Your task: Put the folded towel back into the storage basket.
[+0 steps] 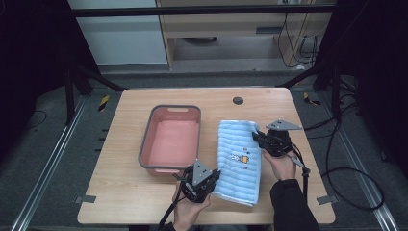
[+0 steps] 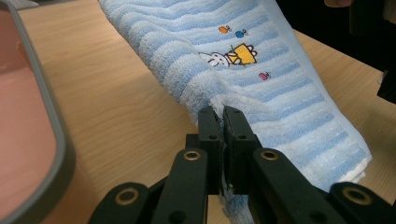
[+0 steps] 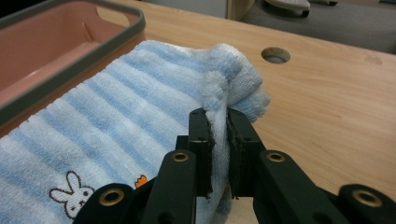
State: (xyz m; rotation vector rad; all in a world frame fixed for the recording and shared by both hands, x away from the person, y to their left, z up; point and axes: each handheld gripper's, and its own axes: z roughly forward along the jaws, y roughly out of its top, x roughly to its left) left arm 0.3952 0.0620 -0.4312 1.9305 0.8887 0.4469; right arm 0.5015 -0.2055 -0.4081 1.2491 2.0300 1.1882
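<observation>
A blue-and-white striped towel (image 1: 239, 161) lies folded lengthwise on the wooden desk (image 1: 125, 192), just at 3 o'clock of a pink tub (image 1: 171, 139) with a grey rim. The towel runs from about the middle of the desk toward the near edge, and a small stitched rabbit picture sits on its upper face.

The left tongs (image 1: 208, 185) are at the towel's near corner, toward 7 o'clock of the cloth, close to the tub's near wall. In the left gripper view the left tongs (image 2: 224, 116) are clenched on a pinched fold of the towel's edge, the cloth bunched up between the two black jaws and the striped length stretching away toward 1 o'clock.

The right tongs (image 1: 258, 136) are at the towel's far corner, toward 1 o'clock of the cloth. In the right gripper view the right tongs (image 3: 218, 119) are clenched on that corner, a thick roll of terry squeezed between the jaws and puffing out above them. The tub's rim shows at 10 o'clock there, and a round hole (image 3: 275, 55) in the desk lies beyond at 1 o'clock.
</observation>
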